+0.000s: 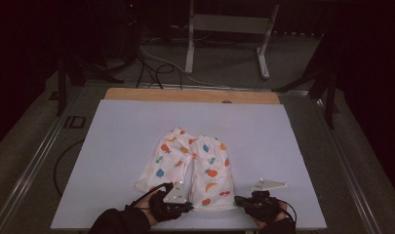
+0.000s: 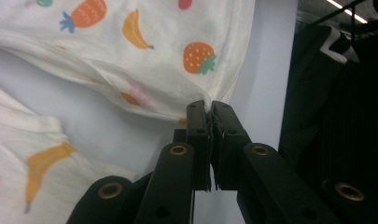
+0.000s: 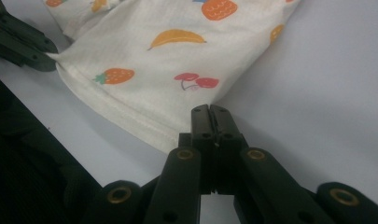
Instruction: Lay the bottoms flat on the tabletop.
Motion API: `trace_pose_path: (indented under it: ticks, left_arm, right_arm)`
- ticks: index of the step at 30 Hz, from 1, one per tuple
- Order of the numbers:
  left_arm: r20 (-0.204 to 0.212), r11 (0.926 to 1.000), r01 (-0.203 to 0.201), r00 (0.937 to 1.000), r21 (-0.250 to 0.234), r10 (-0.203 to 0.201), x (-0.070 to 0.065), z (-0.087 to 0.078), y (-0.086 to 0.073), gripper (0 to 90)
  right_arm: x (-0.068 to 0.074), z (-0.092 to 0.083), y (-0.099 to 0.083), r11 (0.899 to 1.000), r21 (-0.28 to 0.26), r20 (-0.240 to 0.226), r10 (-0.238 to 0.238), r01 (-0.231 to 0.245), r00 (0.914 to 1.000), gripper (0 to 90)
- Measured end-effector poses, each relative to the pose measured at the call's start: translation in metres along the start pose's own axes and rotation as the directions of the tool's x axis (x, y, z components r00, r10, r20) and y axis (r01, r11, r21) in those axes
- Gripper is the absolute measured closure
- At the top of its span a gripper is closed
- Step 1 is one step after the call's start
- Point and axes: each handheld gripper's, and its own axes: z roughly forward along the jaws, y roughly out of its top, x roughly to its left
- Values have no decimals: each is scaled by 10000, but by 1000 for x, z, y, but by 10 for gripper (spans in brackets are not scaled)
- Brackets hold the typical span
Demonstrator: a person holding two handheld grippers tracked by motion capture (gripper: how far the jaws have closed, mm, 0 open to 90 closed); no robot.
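Observation:
White child's pants (image 1: 200, 161) printed with coloured fruit lie flat on the pale table top (image 1: 117, 136), waist far, legs toward me. My left gripper (image 1: 191, 206) is at the near hem of the right-hand leg, at its inner corner. In the left gripper view its jaws (image 2: 209, 109) are shut on that corner of the cloth (image 2: 154, 60), which is drawn up into a small peak. My right gripper (image 1: 236, 200) holds the same hem's outer corner. Its jaws (image 3: 210, 112) are shut on the fabric (image 3: 177, 60). The left gripper's jaws (image 3: 18, 42) pinch the other corner farther off.
A wooden board edge (image 1: 190, 95) runs along the table's far side. Beyond it a metal stand (image 1: 229, 29) and cables (image 1: 151, 63) sit on the dark floor. Both hands are close to the table's front edge (image 1: 209, 228).

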Motion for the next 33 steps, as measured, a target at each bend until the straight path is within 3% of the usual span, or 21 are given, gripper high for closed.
trace_pose_path:
  ticks: [3, 4, 6, 9, 11, 12, 17, 25, 33]
  left_arm:
    - [234, 10000, 67, 9997, -41, -66, 1, 2, -2, 816]
    - [264, 10000, 70, 9996, -69, -68, 1, 2, -2, 692]
    - [288, 9996, 248, 9993, -152, -243, 3, 1, -2, 496]
    - [251, 9972, 598, 9980, -445, -587, 6, -1, -1, 315]
    - [352, 9968, 660, 9973, -456, -644, 8, -1, 0, 176]
    - [437, 9955, 753, 9964, -584, -728, 10, -2, 1, 148]
    - [448, 9938, 979, 9944, -527, -956, 16, -3, 3, 58]
    - [495, 9907, 1162, 9924, -710, -1128, 26, -9, 4, 44]
    - [213, 9836, 1472, 9891, -1039, -1458, 44, -23, 8, 45]
  right_arm:
    - [0, -1, 0, 10000, -64, 17, 13, -13, 10000, 850]
    - [1, -1, 1, 9997, -224, 6, -78, 78, 10000, 717]
    - [1, -2, 2, 9986, -506, 170, -135, 143, 9998, 546]
    - [0, -4, 5, 9954, -938, 334, -179, 210, 9993, 369]
    - [0, -4, 5, 9950, -972, 382, -197, 233, 9991, 325]
    - [-3, -4, 7, 9925, -1171, 360, -318, 358, 9988, 209]
    - [-5, -4, 9, 9881, -1461, 222, -457, 484, 9987, 144]
    - [-7, -4, 17, 9775, -1765, 502, -1084, 1156, 9928, 151]
    - [-15, -3, 27, 9719, -1950, 903, -1160, 1318, 9891, 162]
